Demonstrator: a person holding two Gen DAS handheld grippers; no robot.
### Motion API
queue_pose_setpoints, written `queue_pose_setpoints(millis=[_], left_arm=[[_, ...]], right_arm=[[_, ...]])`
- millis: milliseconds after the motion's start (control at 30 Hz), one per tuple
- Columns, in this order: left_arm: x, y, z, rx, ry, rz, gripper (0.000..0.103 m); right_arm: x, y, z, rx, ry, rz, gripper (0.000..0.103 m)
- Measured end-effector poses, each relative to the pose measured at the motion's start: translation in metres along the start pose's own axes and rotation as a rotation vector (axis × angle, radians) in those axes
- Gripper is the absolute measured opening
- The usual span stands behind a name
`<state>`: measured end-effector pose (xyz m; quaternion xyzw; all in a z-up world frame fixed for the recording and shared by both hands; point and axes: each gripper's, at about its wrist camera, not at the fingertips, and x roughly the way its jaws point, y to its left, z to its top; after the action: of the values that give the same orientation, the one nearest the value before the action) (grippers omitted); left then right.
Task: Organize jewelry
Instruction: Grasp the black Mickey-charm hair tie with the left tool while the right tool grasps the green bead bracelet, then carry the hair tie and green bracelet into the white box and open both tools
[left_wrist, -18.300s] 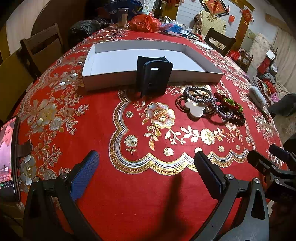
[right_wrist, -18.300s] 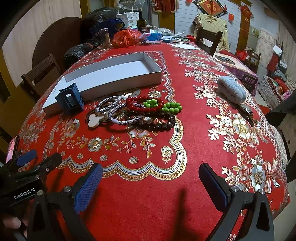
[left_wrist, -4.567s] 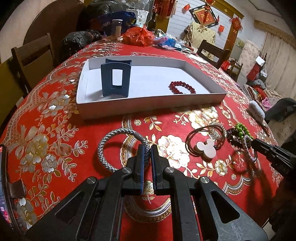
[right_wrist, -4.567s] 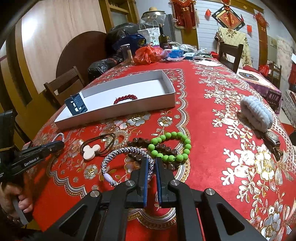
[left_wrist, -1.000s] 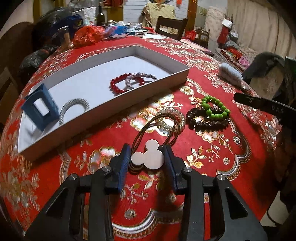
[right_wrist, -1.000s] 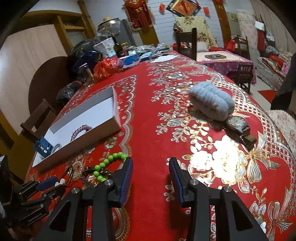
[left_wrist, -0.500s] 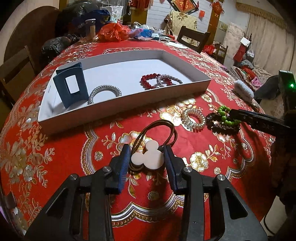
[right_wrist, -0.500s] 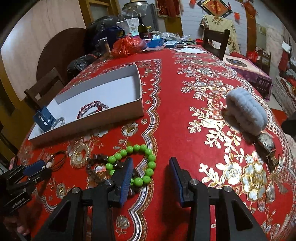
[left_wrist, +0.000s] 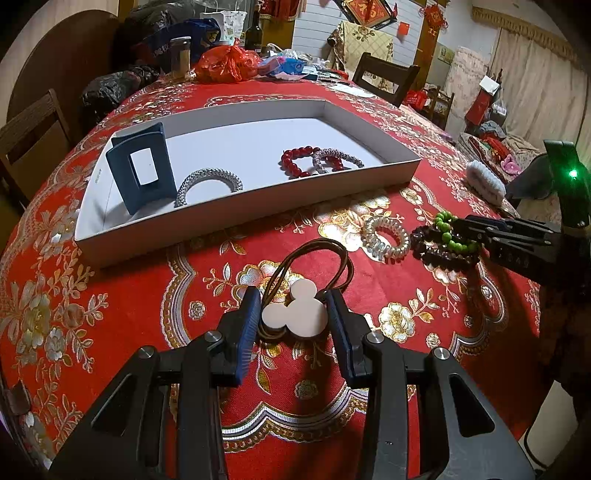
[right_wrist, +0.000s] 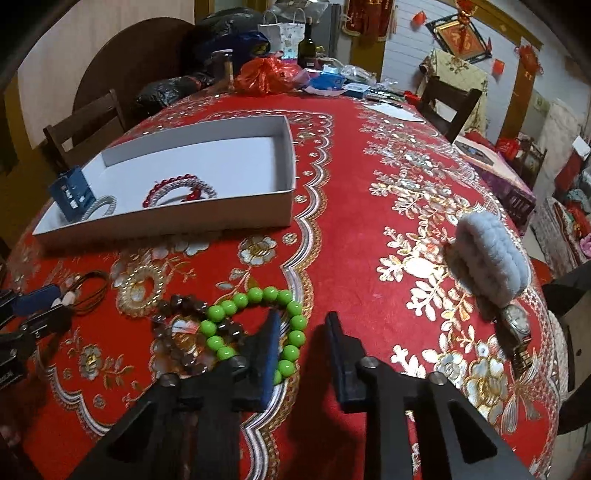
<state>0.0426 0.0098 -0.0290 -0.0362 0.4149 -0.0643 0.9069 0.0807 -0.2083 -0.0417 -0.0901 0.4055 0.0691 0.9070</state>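
My left gripper is shut on the white mouse-shaped charm of a brown hair tie, low over the red tablecloth. My right gripper straddles the near side of the green bead bracelet; its jaws are closing, with one finger inside the loop, one outside and a gap still beside the beads. A dark bead bracelet lies under the green one, and a clear spiral hair tie lies beside them. The white box holds a blue clip, a silver braided ring, a red bracelet and a silvery bracelet.
A grey fluffy scrunchie and a wristwatch lie right of my right gripper. A red bag, a jar, a bottle and papers crowd the table's far end. Wooden chairs stand around the table.
My right gripper has come down over the green bracelet and its jaws have narrowed. The left gripper still holds the mouse charm and has hardly moved in the last half second.
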Motion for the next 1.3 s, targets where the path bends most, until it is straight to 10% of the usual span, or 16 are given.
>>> queue_pose_setpoints(millis=[700,1300], left_arm=[[-0.003,0.003,0.001,-0.016,-0.003,-0.016,0.036],[-0.001,-0.001,0.002,-0.011,-0.001,-0.001,0.036]], right_arm=[[-0.05,-0.027,-0.02,0.245,-0.223,0.096,0.009],[-0.076,0.018,-0.006,0.165,-0.245,0.169,0.009]])
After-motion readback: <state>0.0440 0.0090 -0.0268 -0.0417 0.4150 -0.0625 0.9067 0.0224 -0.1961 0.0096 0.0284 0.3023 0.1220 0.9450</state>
